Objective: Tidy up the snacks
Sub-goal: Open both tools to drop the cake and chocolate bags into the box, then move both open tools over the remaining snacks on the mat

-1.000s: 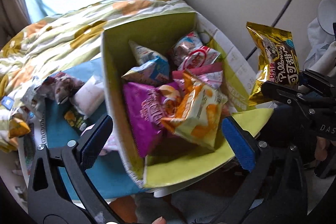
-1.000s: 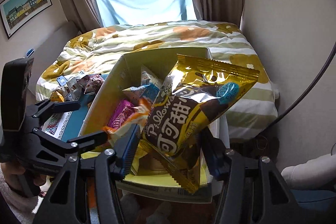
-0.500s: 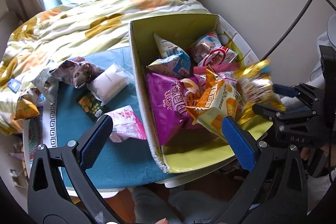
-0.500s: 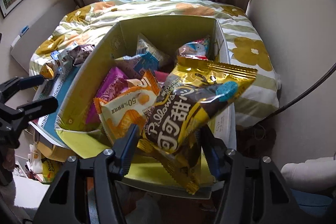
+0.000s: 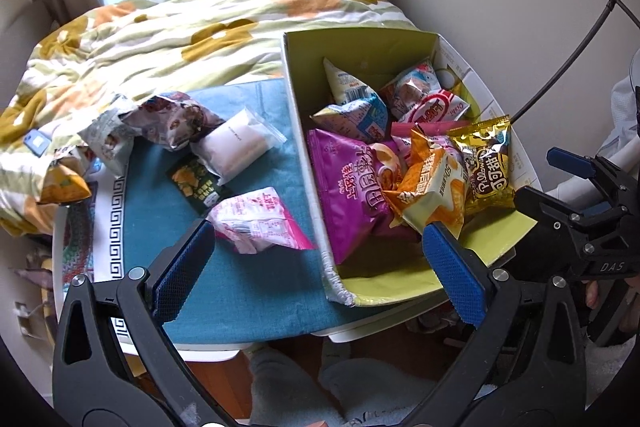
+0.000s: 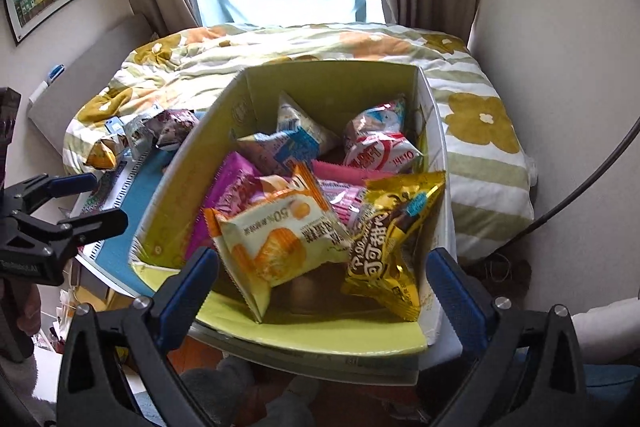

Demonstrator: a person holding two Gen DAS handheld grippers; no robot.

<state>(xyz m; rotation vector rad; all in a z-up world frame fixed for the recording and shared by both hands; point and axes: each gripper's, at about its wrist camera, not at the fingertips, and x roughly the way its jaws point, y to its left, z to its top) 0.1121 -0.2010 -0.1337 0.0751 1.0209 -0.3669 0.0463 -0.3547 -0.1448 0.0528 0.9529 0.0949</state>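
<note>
Two grippers over a bedside table: right gripper [image 6: 322, 291] spread wide above the near end of the green box [image 6: 332, 83], jaws just opened, nothing pinched between them. Gold snack bag [image 6: 394, 239] released, lying in the box's near right corner, leaning on the orange-and-cream bag [image 6: 276, 239], beside the magenta bag [image 6: 232, 195]. Left gripper [image 5: 316, 267] likewise gaping and empty, hovering over the blue tablecloth [image 5: 256, 291] near the pink packet [image 5: 260, 219]. Still loose on the cloth: white pouch [image 5: 236, 143], dark green sachet [image 5: 196, 183], crumpled foil bag [image 5: 176, 119] at the edge of the floral quilt [image 5: 180, 31].
</note>
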